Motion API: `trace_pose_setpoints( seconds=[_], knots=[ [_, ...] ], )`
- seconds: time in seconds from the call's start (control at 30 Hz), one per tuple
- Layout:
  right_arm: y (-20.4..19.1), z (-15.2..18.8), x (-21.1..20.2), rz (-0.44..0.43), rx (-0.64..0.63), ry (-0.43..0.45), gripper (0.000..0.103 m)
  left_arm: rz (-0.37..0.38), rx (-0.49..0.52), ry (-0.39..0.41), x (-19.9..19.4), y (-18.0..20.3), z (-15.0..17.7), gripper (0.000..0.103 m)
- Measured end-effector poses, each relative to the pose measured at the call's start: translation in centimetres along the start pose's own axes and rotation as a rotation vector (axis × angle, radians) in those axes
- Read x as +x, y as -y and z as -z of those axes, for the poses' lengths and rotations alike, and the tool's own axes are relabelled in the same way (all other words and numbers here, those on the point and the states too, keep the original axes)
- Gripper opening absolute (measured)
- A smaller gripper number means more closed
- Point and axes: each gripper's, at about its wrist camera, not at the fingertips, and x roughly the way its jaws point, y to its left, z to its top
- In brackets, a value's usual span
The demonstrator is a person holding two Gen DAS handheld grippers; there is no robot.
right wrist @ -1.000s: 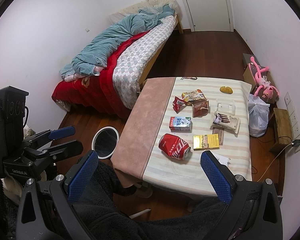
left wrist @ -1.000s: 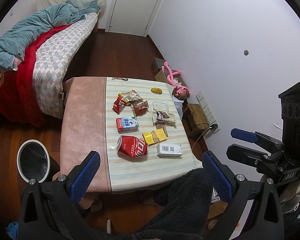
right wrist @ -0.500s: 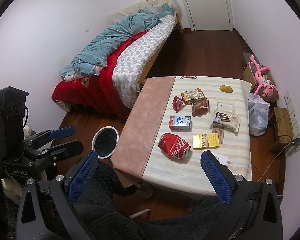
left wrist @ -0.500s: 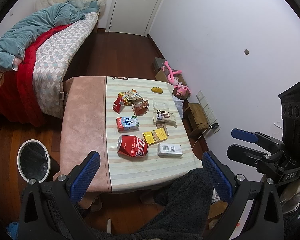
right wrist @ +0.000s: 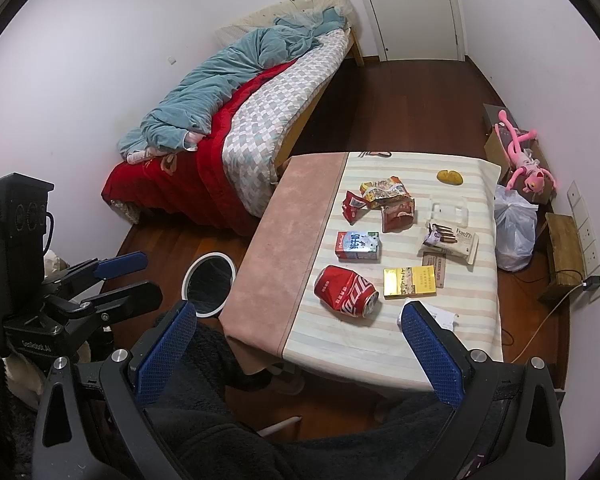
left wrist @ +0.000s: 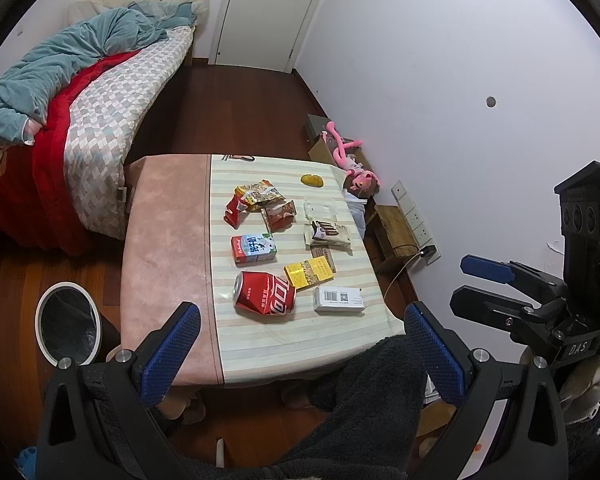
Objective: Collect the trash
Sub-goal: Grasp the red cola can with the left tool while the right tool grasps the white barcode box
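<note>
Trash lies on a low table (left wrist: 168,240) (right wrist: 300,216): a dented red can (left wrist: 265,298) (right wrist: 346,290), a milk carton (left wrist: 254,248) (right wrist: 358,246), a yellow box (left wrist: 309,273) (right wrist: 410,282), a white box (left wrist: 339,299), red snack wrappers (left wrist: 256,200) (right wrist: 380,198) and a biscuit pack (left wrist: 328,234) (right wrist: 450,240). A round bin (left wrist: 68,322) (right wrist: 210,282) stands on the floor left of the table. My left gripper (left wrist: 300,344) and right gripper (right wrist: 296,344) are open, empty, held well above the table's near edge.
A bed (left wrist: 100,92) (right wrist: 260,112) stands left of the table. A white door (left wrist: 268,12) is at the far end. A pink plush toy (left wrist: 348,160), a white bag (right wrist: 514,232) and a wooden box (left wrist: 396,228) lie by the right wall.
</note>
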Motion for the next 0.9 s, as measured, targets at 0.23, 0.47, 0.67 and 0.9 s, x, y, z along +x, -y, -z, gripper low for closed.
trace_pose_setpoints(
  seconds=[0.23, 0.47, 0.67, 0.9],
  knots=[
    [0.1, 0.0, 0.1, -0.003, 0.001, -0.002, 0.103, -0.010, 0.010, 0.002, -0.1, 0.1, -0.3, 0.103],
    [1.1, -0.8, 1.7, 0.049, -0.002, -0.017, 0.103, -0.224, -0.002, 0.029, 3.1, -1.1, -0.9, 0.103],
    [5.8, -0.2, 10.1, 0.235, -0.068, -0.180, 0.103, -0.460, -0.003, -0.016, 13.4, -4.1, 0.6, 0.103],
    [13.3, 3.1, 25.0, 0.416, -0.214, -0.489, 0.103, -0.525, -0.106, -0.220, 23.5, -7.8, 4.8, 0.103]
  ],
)
